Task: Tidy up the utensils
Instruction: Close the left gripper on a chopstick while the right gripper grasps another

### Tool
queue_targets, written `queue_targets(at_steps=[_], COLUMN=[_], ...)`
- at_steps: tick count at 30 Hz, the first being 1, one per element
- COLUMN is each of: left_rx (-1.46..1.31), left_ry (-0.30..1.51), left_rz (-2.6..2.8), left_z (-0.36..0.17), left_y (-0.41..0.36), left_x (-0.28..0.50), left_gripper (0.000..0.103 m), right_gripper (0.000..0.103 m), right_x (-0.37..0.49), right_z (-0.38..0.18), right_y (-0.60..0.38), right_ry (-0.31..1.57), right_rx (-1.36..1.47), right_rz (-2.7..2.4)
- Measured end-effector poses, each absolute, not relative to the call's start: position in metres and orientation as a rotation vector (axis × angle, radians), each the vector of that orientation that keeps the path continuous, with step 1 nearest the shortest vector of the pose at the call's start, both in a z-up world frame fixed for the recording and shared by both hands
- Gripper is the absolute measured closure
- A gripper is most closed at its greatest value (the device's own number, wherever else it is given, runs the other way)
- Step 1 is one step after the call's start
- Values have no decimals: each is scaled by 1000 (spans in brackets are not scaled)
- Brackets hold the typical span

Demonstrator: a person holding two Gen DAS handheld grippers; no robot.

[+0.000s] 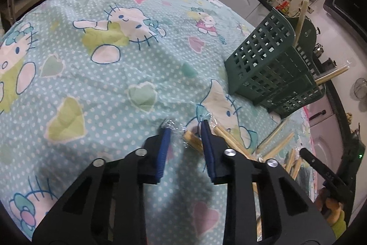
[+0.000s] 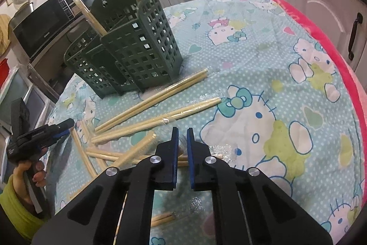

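Both hands should pull apart gently: left gripper (image 1: 185,130) fingers half-closed around the clear-wrapped wooden chopsticks (image 1: 191,141) at 5 o'clock; right gripper (image 2: 182,132) fingers nearly shut on its plastic wrapper (image 2: 182,140).

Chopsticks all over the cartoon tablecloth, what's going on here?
A person is sorting wrapped chopsticks into a green slotted holder, working a pair of tongs in each hand. A few sticks already stand in the holder; most still lie scattered on the tablecloth. The left tongs straddle the wrapped end of one pair, jaws not yet pressing it. The right tongs are nearly closed on crinkled clear wrapper.
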State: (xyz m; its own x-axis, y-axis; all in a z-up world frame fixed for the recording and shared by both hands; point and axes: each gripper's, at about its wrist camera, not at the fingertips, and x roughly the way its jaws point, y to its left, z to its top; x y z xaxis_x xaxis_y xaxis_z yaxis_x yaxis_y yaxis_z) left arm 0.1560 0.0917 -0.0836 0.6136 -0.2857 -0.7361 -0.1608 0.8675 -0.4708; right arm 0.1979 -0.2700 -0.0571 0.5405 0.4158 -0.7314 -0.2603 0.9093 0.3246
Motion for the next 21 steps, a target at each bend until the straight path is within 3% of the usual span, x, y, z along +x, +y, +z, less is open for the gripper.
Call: queue_targets(at_steps=[7, 21], left_rx=[-558, -545], left_ry=[909, 746], left_rz=[-102, -96], left_z=[-85, -41], left_y=[100, 126], left_x=[156, 135], left_gripper=[99, 101], right_gripper=[96, 98], right_x=[193, 178], right_z=[-46, -10], right_y=[-264, -237], right_ry=[881, 773], right_rx=[161, 47], right_rz=[409, 451])
